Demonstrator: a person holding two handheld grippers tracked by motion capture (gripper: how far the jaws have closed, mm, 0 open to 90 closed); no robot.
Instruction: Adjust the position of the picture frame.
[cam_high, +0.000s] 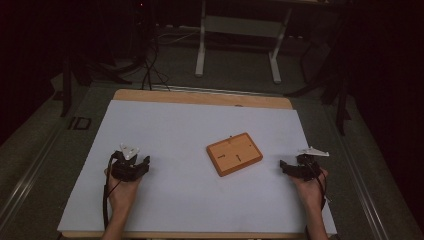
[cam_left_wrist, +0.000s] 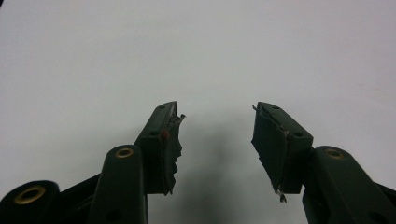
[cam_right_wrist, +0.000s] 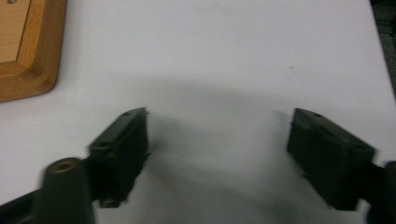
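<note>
One wooden board (cam_high: 234, 154), two grippers (both spread, empty), left gripper (cam_high: 131, 167), right gripper (cam_high: 300, 167)

Orange wooden board (cam_high: 234, 154), white table cover (cam_high: 170, 190)

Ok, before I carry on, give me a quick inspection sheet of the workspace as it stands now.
Surface: white sheet over a wooden tabletop, flat.
Job's things: one orange wooden board with short slots, lying flat right of centre, untouched; its corner shows in the right gripper view.
Clutter: nothing seen.
Grippers: left gripper open, nothing between its jaws, torn pad lining; it rests at the sheet's left. Right gripper open, nothing between its jaws, at the sheet's right edge, apart from the board.
Cables: one cable trails from the left gripper along the forearm; floor cables behind the table.
Surroundings: dark room, white table frame behind.
</note>
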